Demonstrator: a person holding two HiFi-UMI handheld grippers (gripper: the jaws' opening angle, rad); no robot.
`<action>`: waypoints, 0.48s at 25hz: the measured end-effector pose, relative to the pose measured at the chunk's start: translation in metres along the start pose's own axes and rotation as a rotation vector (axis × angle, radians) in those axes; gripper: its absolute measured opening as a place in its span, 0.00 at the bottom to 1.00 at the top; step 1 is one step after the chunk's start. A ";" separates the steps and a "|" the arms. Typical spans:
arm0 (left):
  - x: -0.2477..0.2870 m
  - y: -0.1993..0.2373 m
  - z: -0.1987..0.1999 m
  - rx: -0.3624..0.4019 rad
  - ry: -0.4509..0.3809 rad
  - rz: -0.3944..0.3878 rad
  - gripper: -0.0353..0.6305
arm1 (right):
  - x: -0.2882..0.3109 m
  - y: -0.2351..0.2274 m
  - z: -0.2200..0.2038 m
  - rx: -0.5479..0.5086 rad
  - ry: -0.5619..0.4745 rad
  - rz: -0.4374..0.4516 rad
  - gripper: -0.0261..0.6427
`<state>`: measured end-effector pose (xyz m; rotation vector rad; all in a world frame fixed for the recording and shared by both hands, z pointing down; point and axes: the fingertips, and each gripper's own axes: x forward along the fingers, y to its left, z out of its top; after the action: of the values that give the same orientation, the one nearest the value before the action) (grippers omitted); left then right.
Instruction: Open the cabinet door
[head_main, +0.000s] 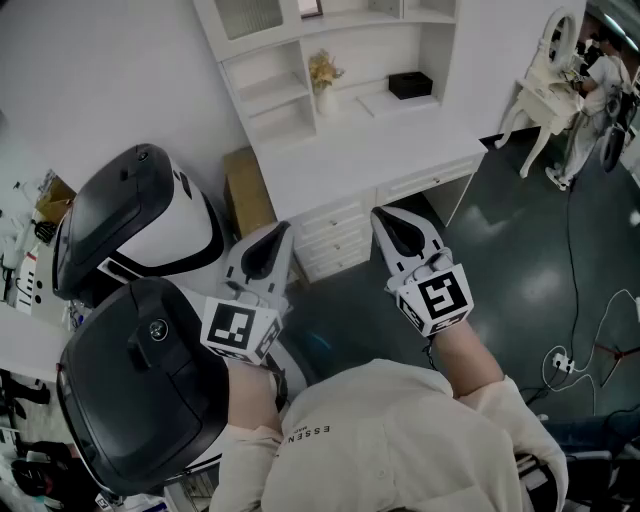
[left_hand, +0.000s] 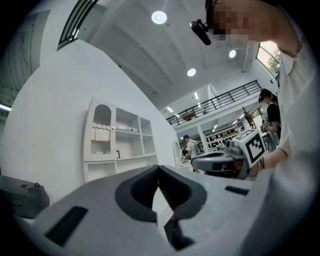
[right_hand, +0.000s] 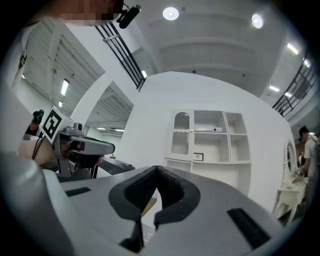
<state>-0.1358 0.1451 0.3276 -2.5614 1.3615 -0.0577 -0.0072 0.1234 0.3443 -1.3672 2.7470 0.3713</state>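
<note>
The white cabinet (head_main: 330, 70) stands ahead against the wall, with open shelves over a desk top and drawers. Its small arched door with a slatted panel (right_hand: 181, 134) is on the upper left and appears closed; the left gripper view shows that door (left_hand: 101, 134) too. My left gripper (head_main: 275, 238) and right gripper (head_main: 385, 216) are held side by side in front of me, well short of the cabinet. Both are shut with nothing between their fingers, as their own views confirm for the left gripper (left_hand: 159, 167) and the right gripper (right_hand: 157, 169).
Two black-and-white machine housings (head_main: 140, 225) stand close on the left, with a cardboard box (head_main: 248, 190) behind them. A vase (head_main: 324, 85) and a black box (head_main: 410, 84) sit on the cabinet. A dressing table (head_main: 550, 80) with a person stands far right. Cables (head_main: 580, 340) lie on the dark floor.
</note>
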 end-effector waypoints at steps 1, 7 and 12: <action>0.000 0.000 -0.001 0.001 0.003 -0.001 0.06 | -0.001 0.001 0.001 -0.002 0.000 0.003 0.06; -0.004 -0.003 -0.006 -0.006 0.021 0.003 0.06 | -0.005 0.004 -0.002 0.006 0.008 0.009 0.06; -0.004 -0.003 -0.010 -0.022 0.028 0.007 0.06 | -0.006 0.000 -0.008 0.034 0.022 -0.014 0.06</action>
<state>-0.1374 0.1484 0.3385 -2.5830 1.3884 -0.0778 -0.0028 0.1262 0.3526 -1.3901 2.7469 0.3090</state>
